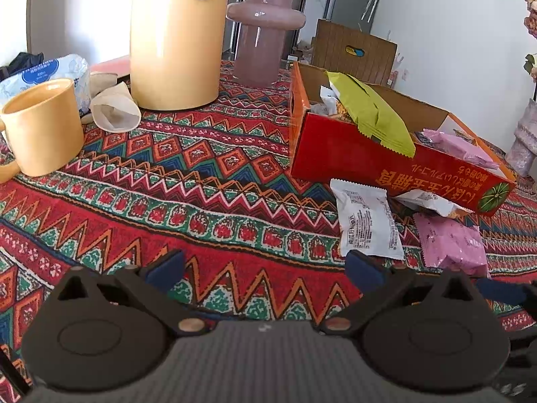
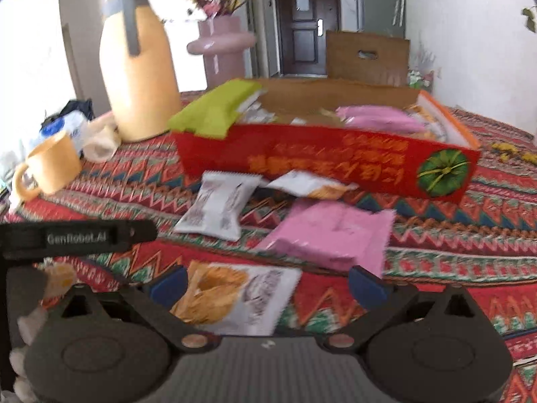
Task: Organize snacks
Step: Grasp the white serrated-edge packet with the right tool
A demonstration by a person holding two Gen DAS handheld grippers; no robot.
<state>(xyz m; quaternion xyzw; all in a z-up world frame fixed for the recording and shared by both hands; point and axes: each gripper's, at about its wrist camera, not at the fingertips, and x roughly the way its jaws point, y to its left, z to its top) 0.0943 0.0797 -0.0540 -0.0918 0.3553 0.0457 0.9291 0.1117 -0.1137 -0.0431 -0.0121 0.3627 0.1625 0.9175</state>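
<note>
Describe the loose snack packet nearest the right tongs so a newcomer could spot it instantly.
Find the long red box on the patterned tablecloth. Four packets lie loose in front of it; go to the one farthest from the box, lying flat between the open right tongs. That white packet alone shows a golden snack picture face up, unlike the plain pink packet.

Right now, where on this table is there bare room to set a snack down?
The patterned cloth between the yellow mug and the red box is free. In front of the box it is crowded with loose packets.
</note>
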